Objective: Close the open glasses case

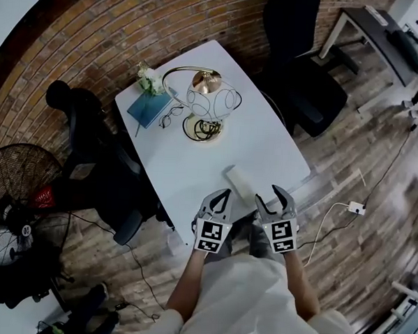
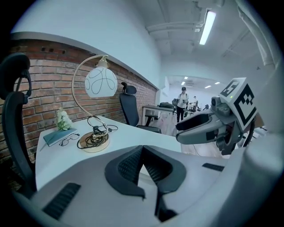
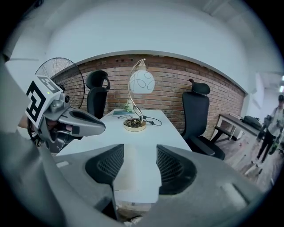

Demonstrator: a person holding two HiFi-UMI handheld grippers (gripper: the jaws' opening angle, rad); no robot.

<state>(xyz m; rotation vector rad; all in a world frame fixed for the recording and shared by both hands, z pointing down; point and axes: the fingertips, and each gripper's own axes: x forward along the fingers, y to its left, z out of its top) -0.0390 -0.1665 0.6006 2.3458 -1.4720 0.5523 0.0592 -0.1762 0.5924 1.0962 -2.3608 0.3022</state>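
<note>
A white oblong glasses case (image 1: 241, 180) lies near the front edge of the white table (image 1: 266, 141); whether its lid is up I cannot tell. Both grippers hover at that edge. My left gripper (image 1: 218, 197) (image 2: 142, 149) sits just left of the case, its tips touching and nothing held. To the right of the case, my right gripper (image 1: 272, 195) (image 3: 135, 153) is open and empty, and the table shows through the gap. A pair of glasses (image 1: 171, 116) (image 2: 69, 140) rests at the far end beside a blue book (image 1: 149, 108).
A gold arc lamp with a white globe (image 1: 211, 100) (image 2: 101, 82) (image 3: 142, 82) stands at the far end beside small flowers (image 1: 150, 79). Black office chairs (image 1: 301, 77) (image 1: 91, 143) flank the table. A fan (image 1: 16, 177) stands left, and a cable with a plug (image 1: 356, 207) lies on the floor to the right.
</note>
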